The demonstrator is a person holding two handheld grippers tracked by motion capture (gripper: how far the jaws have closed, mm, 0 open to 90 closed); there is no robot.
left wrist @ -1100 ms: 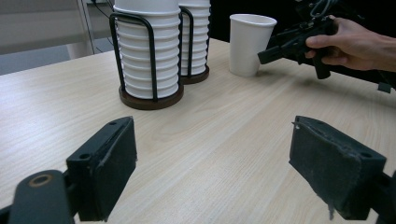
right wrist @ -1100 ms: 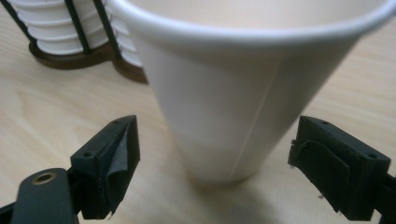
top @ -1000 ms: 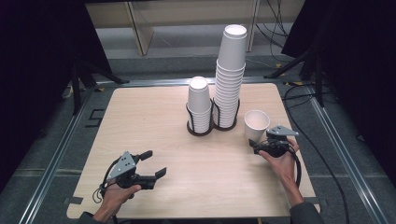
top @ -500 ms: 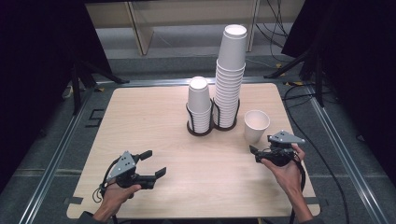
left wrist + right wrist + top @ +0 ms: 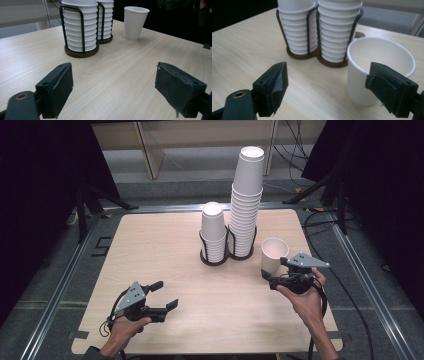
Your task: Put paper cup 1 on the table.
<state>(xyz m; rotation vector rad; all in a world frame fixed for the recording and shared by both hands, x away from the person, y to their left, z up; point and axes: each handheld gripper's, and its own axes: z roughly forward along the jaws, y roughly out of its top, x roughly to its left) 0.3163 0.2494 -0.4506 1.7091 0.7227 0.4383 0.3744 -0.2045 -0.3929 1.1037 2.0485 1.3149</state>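
Cup (image 5: 274, 253) stands upright on the table (image 5: 150, 245) beside the stacks (image 5: 245, 205). Right hand-held gripper (image 5: 272, 281), jaws apart, should straddle its wall squarely and close gently. Left hand-held gripper (image 5: 165, 296) is open, empty.

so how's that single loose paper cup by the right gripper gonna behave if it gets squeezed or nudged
The loose cup looks empty and thin-walled, so probably very light and easy to crush. It is tall with a narrow base, so a nudge from the open right gripper would likely tip or slide it.
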